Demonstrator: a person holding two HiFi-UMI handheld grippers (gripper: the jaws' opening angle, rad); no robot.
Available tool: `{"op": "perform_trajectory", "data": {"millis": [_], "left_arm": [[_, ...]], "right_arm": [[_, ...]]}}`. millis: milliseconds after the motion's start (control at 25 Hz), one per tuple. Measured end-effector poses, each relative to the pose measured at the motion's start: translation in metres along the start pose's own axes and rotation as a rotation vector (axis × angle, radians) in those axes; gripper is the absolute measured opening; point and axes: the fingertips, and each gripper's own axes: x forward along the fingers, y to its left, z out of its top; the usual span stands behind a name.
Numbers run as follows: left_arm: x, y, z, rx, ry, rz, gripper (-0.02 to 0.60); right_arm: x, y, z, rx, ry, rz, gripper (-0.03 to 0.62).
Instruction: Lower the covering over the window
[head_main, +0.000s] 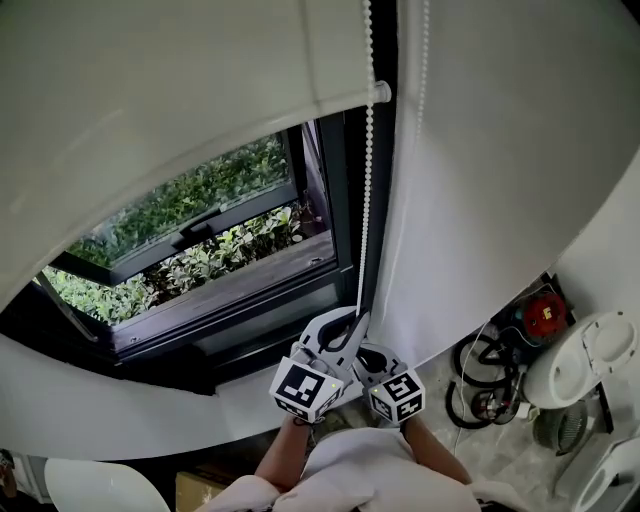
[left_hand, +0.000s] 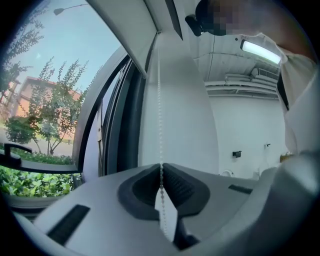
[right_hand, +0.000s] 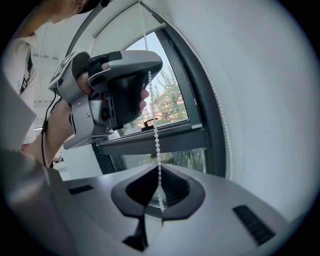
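A white roller blind (head_main: 150, 90) hangs partway down over the dark-framed window (head_main: 200, 250). A white bead chain (head_main: 366, 180) runs down from the top beside the blind's right end. Both grippers hold this chain low down in the head view. My left gripper (head_main: 350, 323) is the upper one, and its jaws are shut on the bead chain (left_hand: 160, 110). My right gripper (head_main: 373, 352) sits just below it, also shut on the bead chain (right_hand: 156, 135). In the right gripper view the left gripper (right_hand: 117, 92) shows above the right gripper (right_hand: 159, 171). The left gripper (left_hand: 161, 167) points about level.
The window sash (head_main: 190, 235) is tilted open, with green bushes outside. A second white blind (head_main: 500, 180) covers the wall to the right, with its own chain (head_main: 425, 60). Black cables (head_main: 485, 385), a red object (head_main: 543, 315) and a white appliance (head_main: 590, 360) lie on the floor at the right.
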Motion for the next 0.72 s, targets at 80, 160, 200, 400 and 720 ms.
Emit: {"op": "perform_trajectory", "data": {"millis": [80,160,200,400,720], "left_arm": [[-0.001,-0.001,-0.009,-0.008,0.015,0.008,0.020],[-0.002,0.002,-0.018,-0.013,0.031,0.020,0.020],[-0.002,0.004,-0.023,-0.013,0.038,0.026,0.020],[-0.002,0.007,-0.047,-0.023,0.076,0.046,0.020],[-0.003,0.012,-0.076,-0.033,0.118,0.065,0.020]], "right_arm": [[0.000,0.000,-0.010,0.006,0.025,0.002,0.011],[0.002,0.000,-0.018,0.010,0.052,0.004,0.011],[0.004,0.000,-0.022,0.010,0.066,0.005,0.011],[0.004,-0.003,-0.044,0.023,0.131,0.007,0.011],[0.005,0.001,-0.069,-0.004,0.228,0.019,0.014]]}}
